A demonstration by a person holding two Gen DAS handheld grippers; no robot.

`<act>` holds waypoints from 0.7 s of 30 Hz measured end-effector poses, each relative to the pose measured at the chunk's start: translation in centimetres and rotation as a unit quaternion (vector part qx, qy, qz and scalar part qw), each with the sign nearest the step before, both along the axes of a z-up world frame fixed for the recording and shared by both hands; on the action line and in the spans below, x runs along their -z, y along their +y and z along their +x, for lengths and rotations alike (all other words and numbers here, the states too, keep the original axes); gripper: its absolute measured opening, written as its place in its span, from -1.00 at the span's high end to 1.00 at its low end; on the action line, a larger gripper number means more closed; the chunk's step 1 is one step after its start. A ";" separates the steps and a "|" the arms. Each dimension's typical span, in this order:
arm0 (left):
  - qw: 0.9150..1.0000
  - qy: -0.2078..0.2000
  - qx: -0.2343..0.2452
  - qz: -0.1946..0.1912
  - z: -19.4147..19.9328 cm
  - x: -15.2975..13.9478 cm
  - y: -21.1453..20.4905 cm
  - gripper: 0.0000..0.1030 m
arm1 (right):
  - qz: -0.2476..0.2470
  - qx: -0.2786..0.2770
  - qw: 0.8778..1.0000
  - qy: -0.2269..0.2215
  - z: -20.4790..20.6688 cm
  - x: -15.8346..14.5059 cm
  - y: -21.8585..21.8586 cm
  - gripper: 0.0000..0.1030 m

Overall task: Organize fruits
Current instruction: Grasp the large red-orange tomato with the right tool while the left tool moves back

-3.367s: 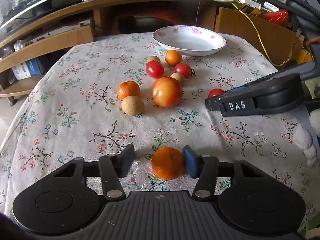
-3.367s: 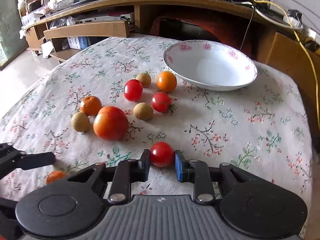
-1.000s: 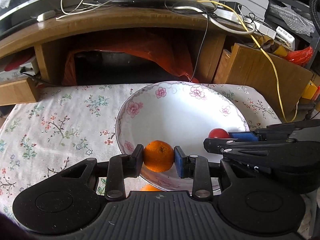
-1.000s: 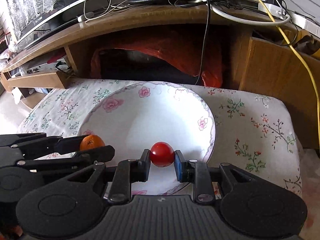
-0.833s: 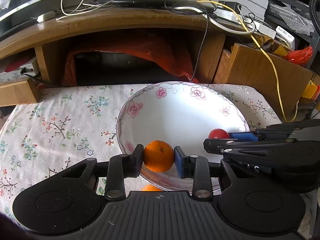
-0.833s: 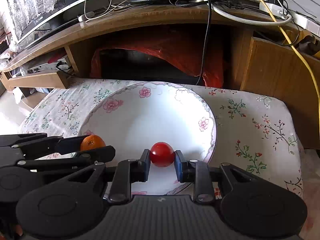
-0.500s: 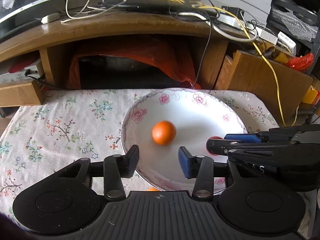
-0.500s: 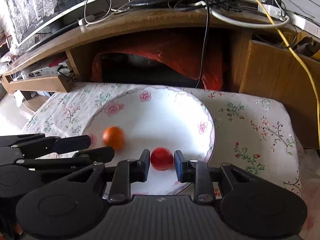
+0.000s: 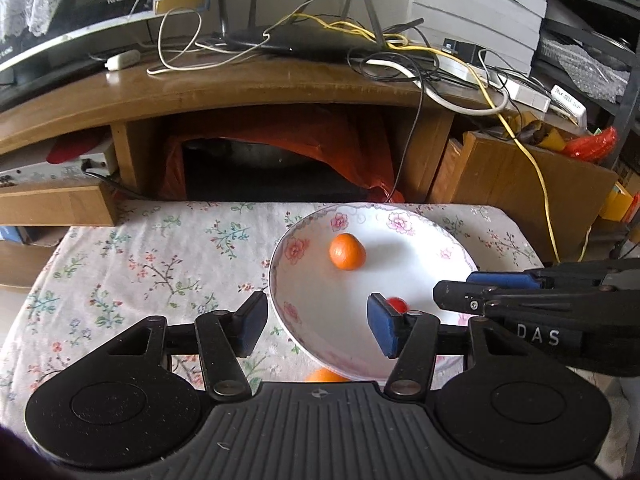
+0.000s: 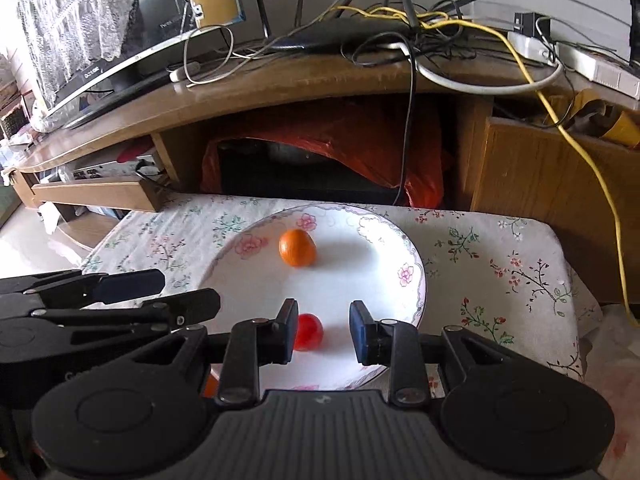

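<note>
A white bowl with pink flowers [image 9: 452, 254] [image 10: 404, 272] stands on the floral tablecloth. An orange mandarin [image 9: 347, 251] [image 10: 297, 253] lies loose in it toward the far side. A small red tomato [image 10: 309, 331] lies in the bowl's near part; in the left wrist view it [image 9: 397, 303] is partly hidden behind a finger. My left gripper [image 9: 316, 328] is open and empty above the bowl's near left rim. My right gripper [image 10: 323, 334] is open and empty just above the tomato. Each gripper shows from the side in the other's view.
Another orange fruit [image 9: 325, 376] peeks out below the bowl's near rim. A wooden TV stand [image 9: 240, 92] with tangled cables and a router rises just behind the table. A wooden cabinet [image 9: 520, 184] stands at the back right. The tablecloth [image 9: 160, 264] stretches to the left.
Both grippers have opened and let go of their fruit: the mandarin and the tomato now lie in the bowl. Both grippers have pulled back and up from the bowl.
</note>
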State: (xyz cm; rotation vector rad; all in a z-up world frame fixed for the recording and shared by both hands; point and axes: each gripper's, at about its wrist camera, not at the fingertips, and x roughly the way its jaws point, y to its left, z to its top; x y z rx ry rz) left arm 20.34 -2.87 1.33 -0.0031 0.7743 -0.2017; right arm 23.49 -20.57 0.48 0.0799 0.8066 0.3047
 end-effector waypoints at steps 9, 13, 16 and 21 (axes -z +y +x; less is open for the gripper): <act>1.000 0.000 -0.010 -0.004 -2.3 -1.0 1.7 -0.27 | 0.000 -0.007 1.000 -0.001 -2.6 -0.9 0.6 0.44; 1.000 -0.001 -0.008 -0.001 -3.5 -1.3 2.1 -0.28 | 0.002 -0.012 1.000 0.003 -3.9 -1.0 0.9 0.43; 1.000 0.001 -0.010 -0.001 -4.2 -1.3 2.6 -0.28 | 0.002 -0.021 1.000 0.008 -5.0 -0.9 1.4 0.43; 1.000 0.007 -0.016 -0.002 -5.8 -1.2 3.8 -0.28 | -0.003 -0.044 0.999 0.015 -6.5 -0.4 2.9 0.43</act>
